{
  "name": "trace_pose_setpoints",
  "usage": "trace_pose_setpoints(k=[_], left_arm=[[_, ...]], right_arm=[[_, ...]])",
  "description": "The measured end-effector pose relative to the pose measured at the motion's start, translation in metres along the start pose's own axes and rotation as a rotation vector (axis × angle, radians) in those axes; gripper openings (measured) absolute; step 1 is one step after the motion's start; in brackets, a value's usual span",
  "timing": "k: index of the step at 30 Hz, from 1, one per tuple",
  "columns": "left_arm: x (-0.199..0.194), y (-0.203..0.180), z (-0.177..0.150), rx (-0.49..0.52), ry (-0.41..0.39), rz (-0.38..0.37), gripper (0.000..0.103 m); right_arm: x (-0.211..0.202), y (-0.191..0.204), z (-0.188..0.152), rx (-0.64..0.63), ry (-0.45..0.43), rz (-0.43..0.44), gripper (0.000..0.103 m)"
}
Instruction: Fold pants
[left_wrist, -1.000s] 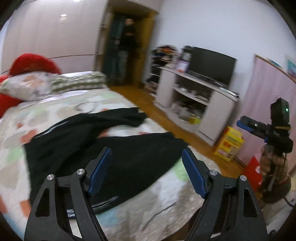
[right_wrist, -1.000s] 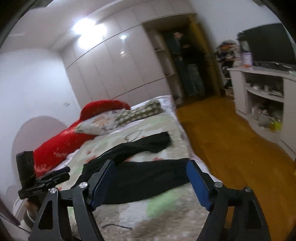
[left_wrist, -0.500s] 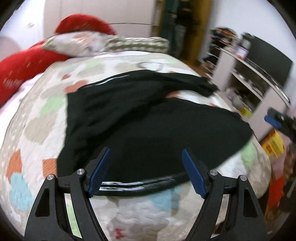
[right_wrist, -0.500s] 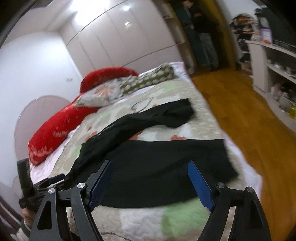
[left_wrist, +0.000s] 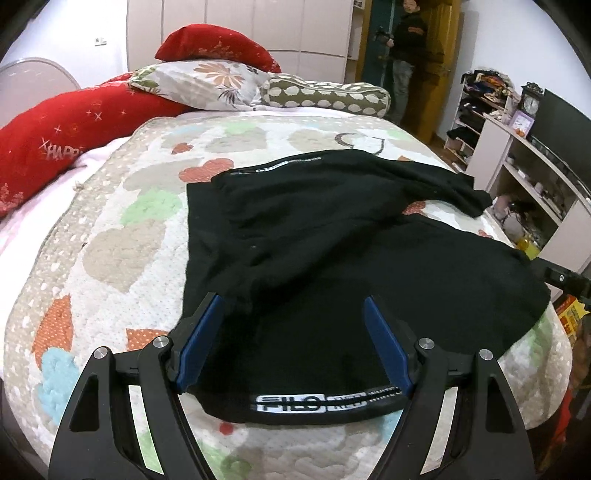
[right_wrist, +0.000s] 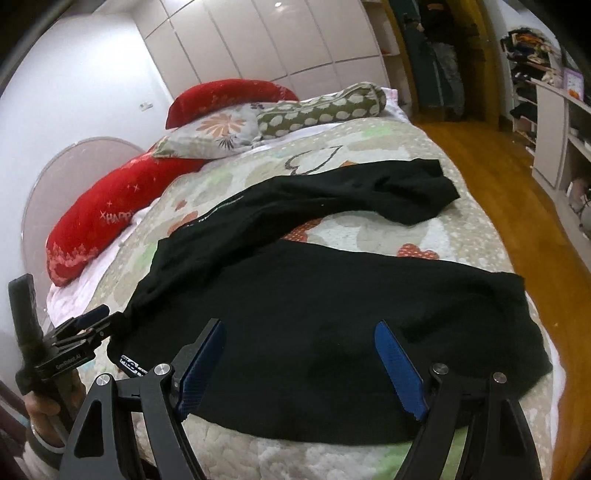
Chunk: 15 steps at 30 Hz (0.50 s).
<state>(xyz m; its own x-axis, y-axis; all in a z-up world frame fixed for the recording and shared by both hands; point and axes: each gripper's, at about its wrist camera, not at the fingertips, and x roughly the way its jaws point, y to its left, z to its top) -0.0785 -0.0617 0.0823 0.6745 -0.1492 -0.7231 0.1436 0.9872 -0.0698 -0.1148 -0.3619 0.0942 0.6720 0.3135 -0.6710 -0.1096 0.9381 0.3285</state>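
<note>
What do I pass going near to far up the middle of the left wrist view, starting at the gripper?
Left gripper, open over the pants → black pants with the waistband nearest → patterned quilt → spotted olive bolster → white wardrobe doors.

The pants (left_wrist: 332, 258) are plain black, with a white-lettered band along the near waist edge. The quilt (left_wrist: 122, 258) beneath is off-white, dotted, patched with hearts in beige, orange-red, green and pale blue. At the far end, the long bolster (right_wrist: 110, 221) is bright red with pale stars and lettering; one pillow (left_wrist: 207, 83) is grey-white with orange flowers, another (left_wrist: 328, 96) olive with white blobs. Gripper pads (left_wrist: 199, 343) are blue on black frames. The floor (right_wrist: 517, 192) is orange-brown wood.
</note>
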Motion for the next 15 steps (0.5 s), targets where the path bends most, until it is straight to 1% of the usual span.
trace_pose_setpoints(k=[5,9,11,13,15], left_arm=[[0.005,0.01,0.003,-0.017,0.003,0.016,0.079],[0.009,0.021,0.006,-0.049,0.015,0.013,0.079],[0.01,0.028,0.01,-0.062,0.01,-0.001,0.079],[0.012,0.038,0.02,-0.079,0.003,-0.006,0.079],[0.017,0.051,0.035,-0.103,-0.004,-0.017,0.079]], right_arm=[[0.018,0.002,0.007,-0.004,0.018,0.002,0.081],[0.043,0.001,0.012,-0.015,0.054,-0.011,0.081],[0.054,0.002,0.016,-0.043,0.069,-0.028,0.081],[0.061,0.004,0.029,-0.087,0.061,-0.058,0.081],[0.064,0.004,0.047,-0.103,0.03,-0.042,0.081]])
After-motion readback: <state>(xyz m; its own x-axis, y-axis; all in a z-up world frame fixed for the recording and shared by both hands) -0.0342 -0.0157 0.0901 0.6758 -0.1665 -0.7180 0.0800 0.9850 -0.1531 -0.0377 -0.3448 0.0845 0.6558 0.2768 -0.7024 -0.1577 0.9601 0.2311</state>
